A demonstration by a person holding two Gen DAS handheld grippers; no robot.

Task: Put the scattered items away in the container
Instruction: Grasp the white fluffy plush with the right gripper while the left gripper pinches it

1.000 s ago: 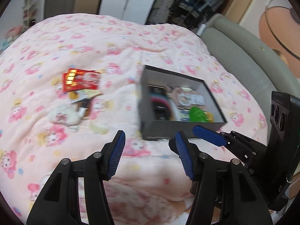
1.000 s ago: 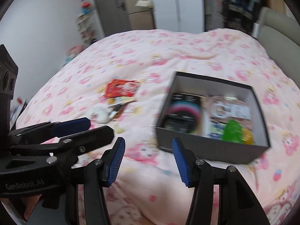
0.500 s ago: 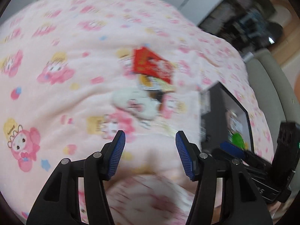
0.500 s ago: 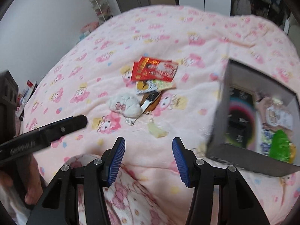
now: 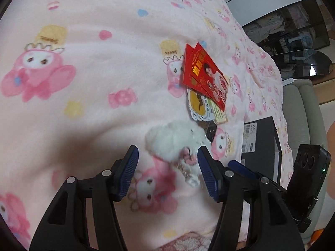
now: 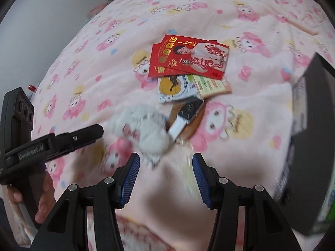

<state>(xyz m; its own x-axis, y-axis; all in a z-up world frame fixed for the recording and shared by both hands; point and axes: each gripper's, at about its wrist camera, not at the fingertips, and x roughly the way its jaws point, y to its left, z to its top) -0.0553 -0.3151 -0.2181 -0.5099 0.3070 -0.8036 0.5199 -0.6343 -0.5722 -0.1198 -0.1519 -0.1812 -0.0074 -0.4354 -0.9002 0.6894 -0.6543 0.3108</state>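
A pink cartoon-print blanket (image 5: pixel 88 96) fills both views, dark shelving at upper right. Both grippers have dropped closer since a second ago. The left gripper (image 5: pixel 166 172), jaws just widened and gripping nothing, frames the white plush toy (image 5: pixel 173 142) at lower centre; the right gripper (image 6: pixel 165 179) gapes empty. The dark box (image 6: pixel 309 146) sits right.

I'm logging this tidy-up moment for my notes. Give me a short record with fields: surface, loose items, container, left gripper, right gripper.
surface: pink cartoon-print blanket
loose items: red envelopes on top of printed cards; white plush toy; small black and white gadget
container: dark box, right of the pile
left gripper: open, jaws just widened, plush toy between the tips, not pressed
right gripper: open, nothing held, above the blanket near the pile
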